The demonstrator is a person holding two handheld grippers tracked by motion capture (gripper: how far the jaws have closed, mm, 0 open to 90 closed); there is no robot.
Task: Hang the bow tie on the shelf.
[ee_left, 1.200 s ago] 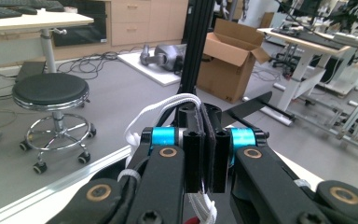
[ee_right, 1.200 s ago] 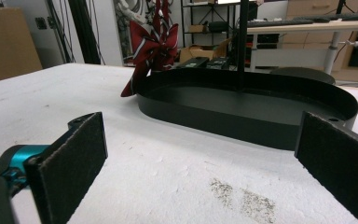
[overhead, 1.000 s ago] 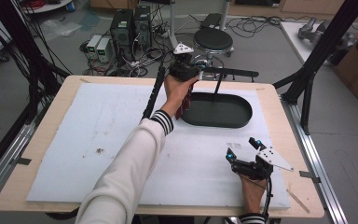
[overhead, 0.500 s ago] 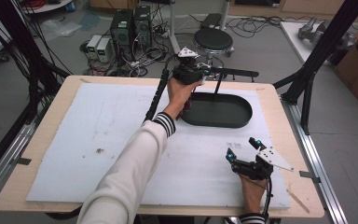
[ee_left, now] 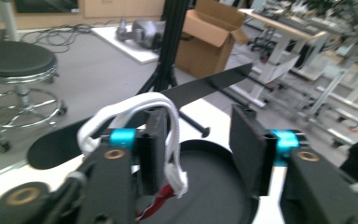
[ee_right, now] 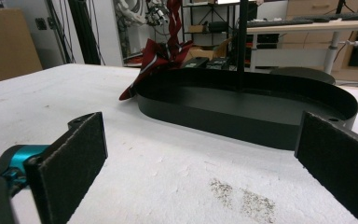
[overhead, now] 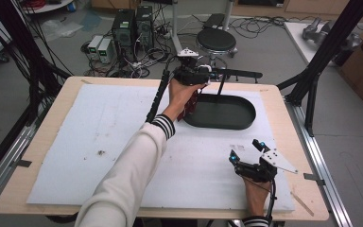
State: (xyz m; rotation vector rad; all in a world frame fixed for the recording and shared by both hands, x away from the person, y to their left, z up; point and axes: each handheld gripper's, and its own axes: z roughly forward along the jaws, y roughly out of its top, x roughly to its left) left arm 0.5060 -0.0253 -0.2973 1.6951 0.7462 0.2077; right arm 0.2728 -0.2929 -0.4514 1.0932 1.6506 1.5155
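A person's left hand holds my left gripper (overhead: 194, 75) above the left end of a black oval tray (overhead: 246, 124). Its jaws stand apart (ee_left: 198, 126). A white strap (ee_left: 168, 121) is looped over the left jaw, and a red cloth item (overhead: 189, 105) hangs from it beside the tray's rim. A flat black bar (ee_left: 205, 86) on a thin pole (overhead: 221, 85) crosses just beyond the jaws. My right gripper (overhead: 245, 150) rests near the front right of the table, open and holding nothing (ee_right: 203, 135). It faces the tray (ee_right: 242, 123) and the red cloth (ee_right: 156, 56).
A white foam sheet (overhead: 99, 142) covers the wooden table. Dark specks lie on it (ee_right: 242, 198) just ahead of the right gripper. Black frame posts (overhead: 321, 61) stand at the right rear. On the floor beyond are a stool (overhead: 216, 40) and computers (overhead: 132, 23).
The left hand has shifted a little to the right, toward the stand's bar, carrying the red item. The right gripper has stayed put.
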